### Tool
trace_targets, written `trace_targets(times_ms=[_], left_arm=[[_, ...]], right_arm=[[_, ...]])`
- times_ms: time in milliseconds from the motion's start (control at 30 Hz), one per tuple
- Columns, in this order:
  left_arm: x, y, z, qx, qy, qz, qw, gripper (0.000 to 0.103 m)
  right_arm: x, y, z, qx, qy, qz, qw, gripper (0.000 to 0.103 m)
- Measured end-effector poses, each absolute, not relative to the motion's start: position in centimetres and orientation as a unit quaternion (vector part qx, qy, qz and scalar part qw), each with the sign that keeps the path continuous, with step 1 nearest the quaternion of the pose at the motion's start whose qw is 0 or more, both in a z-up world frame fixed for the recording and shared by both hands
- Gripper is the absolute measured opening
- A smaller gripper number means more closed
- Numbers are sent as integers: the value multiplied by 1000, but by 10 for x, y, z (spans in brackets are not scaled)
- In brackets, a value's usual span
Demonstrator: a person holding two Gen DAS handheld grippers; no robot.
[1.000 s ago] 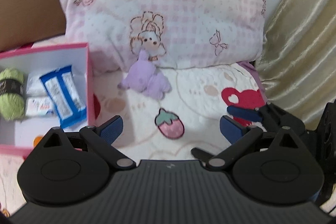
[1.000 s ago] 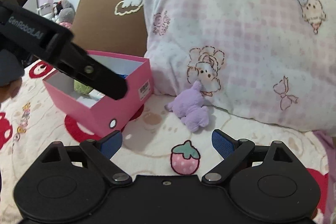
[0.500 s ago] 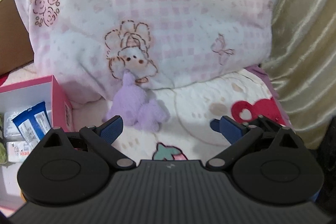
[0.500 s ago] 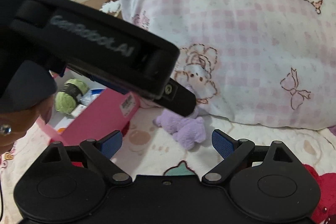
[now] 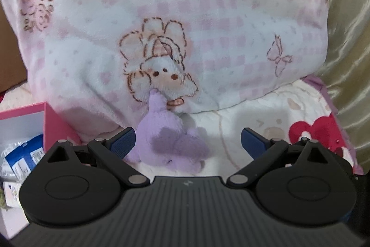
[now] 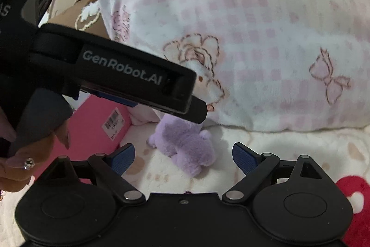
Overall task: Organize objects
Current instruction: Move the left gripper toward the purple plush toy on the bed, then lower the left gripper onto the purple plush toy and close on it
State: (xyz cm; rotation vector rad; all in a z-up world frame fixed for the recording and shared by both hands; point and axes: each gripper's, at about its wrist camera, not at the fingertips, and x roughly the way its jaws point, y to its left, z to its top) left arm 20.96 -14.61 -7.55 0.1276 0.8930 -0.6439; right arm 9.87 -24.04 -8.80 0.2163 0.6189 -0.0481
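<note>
While the purple plush toy is lying on the bedspread against the pillow's lower edge, beside the pink box, the left gripper is being held wide apart around it for grasping; the right gripper is likewise spread, empty.

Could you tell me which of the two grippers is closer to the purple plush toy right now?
The left gripper: its open blue-padded fingers already flank the purple plush toy, while the right gripper, also open, sits farther back.
</note>
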Motion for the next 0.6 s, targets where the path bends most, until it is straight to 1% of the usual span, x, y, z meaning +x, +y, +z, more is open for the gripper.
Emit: trace_targets(times_ms=[133, 200, 333, 367, 400, 433, 467, 500, 533, 567, 600], left_arm=[[215, -154, -83, 75, 423, -298, 852, 98], [217, -157, -87, 81, 422, -295, 854, 97], [224, -160, -95, 90, 425, -278, 857, 95], [227, -161, -98, 84, 431, -276, 855, 93], [228, -160, -101, 79, 435, -279, 853, 88], [230, -160, -104, 73, 438, -278, 852, 87], [232, -159, -108, 67, 446, -274, 850, 84], [234, -158, -111, 62, 452, -271, 848, 78], [237, -157, -114, 53, 457, -267, 847, 74], [239, -155, -117, 45, 458, -265, 847, 73], [240, -154, -119, 44, 453, -264, 850, 70]], right_arm=[[98, -246, -100, 121, 301, -32, 945, 91], [102, -251, -108, 136, 311, -33, 940, 89], [106, -257, -122, 160, 317, -45, 934, 76], [107, -258, -125, 165, 320, -44, 932, 71], [108, -258, -127, 165, 319, -42, 932, 68], [108, -257, -129, 167, 318, -45, 932, 66], [108, -257, -130, 174, 317, -43, 931, 66], [109, -257, -131, 180, 314, -35, 931, 64], [109, -256, -132, 179, 308, -37, 934, 63], [110, -254, -133, 175, 307, -44, 935, 63], [112, -253, -134, 171, 311, -46, 934, 63]])
